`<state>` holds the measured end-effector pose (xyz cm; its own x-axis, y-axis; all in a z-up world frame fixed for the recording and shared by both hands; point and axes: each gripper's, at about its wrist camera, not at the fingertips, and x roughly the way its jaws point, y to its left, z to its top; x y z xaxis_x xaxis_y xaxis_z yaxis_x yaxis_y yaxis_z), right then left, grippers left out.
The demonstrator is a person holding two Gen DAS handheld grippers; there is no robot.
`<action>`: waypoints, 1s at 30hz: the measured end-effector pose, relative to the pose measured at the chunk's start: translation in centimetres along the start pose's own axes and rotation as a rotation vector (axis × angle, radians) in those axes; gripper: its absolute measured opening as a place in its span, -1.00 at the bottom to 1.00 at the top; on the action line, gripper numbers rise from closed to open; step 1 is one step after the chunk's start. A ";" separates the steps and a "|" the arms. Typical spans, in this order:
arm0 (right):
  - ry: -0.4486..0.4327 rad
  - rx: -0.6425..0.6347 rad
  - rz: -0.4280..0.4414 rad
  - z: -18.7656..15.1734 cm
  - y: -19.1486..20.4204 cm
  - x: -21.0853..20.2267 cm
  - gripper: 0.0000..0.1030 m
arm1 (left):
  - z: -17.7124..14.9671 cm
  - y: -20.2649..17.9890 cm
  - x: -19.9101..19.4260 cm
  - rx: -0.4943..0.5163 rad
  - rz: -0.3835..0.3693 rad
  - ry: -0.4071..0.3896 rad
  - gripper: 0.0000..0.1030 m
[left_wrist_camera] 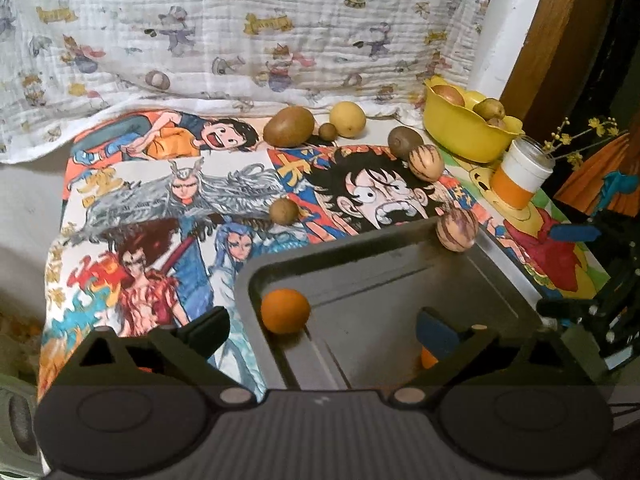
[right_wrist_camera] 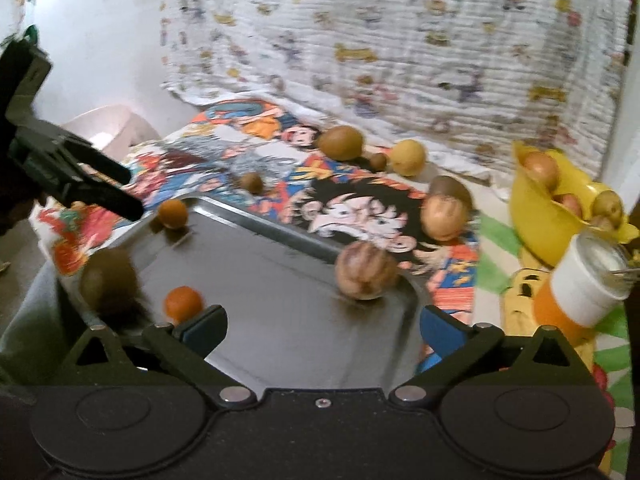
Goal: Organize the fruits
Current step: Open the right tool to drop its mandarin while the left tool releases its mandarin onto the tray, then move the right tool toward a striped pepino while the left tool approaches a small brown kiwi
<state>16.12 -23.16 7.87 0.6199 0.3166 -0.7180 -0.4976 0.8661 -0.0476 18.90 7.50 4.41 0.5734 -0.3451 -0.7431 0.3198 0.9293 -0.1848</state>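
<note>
**Both tongs spread wide over the tray**

Left wrist view: your left tongs [left_wrist_camera: 326,334] stand spread, with nothing pinched between them. Below them lies the grey metal tray [left_wrist_camera: 400,280] on the counter's cartoon-print cloth [left_wrist_camera: 160,208]. One orange [left_wrist_camera: 285,311] sits in the tray's near-left corner, and a striped fruit [left_wrist_camera: 457,229] rests at its far corner. Kiwis [left_wrist_camera: 289,126], a lemon [left_wrist_camera: 347,118] and another striped fruit [left_wrist_camera: 426,162] lie loose on the cloth beyond. A yellow bowl [left_wrist_camera: 460,136] holding fruit stands far right, beside a white-and-orange cup [left_wrist_camera: 520,176].

Right wrist view: your right tongs [right_wrist_camera: 324,330] are also spread and hold nothing. The picture is blurred. In the tray [right_wrist_camera: 280,280] you see two oranges [right_wrist_camera: 173,213], a striped fruit [right_wrist_camera: 365,275] at the right edge, and a fuzzy brown kiwi [right_wrist_camera: 108,280] at the left. The left tongs [right_wrist_camera: 100,188] reach in from the left above the tray.
</note>
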 end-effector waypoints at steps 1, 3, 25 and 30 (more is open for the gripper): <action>-0.001 0.008 -0.009 0.2 -0.4 0.1 0.99 | 0.2 0.0 0.0 0.002 0.003 -0.001 0.98; -0.008 0.021 -0.021 0.5 -1.1 0.2 0.99 | 0.7 0.0 0.1 0.006 0.008 -0.005 0.98; -0.090 0.116 -0.069 6.4 -4.7 4.4 0.99 | 7.1 0.5 4.0 0.043 0.051 -0.037 0.99; -0.076 0.171 -0.082 7.6 -6.0 7.0 0.99 | 7.8 1.0 6.1 0.025 0.064 -0.019 0.99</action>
<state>28.00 -23.18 8.41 0.7013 0.2653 -0.6616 -0.3372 0.9412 0.0200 28.64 5.29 4.69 0.6072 -0.2875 -0.7407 0.3009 0.9460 -0.1205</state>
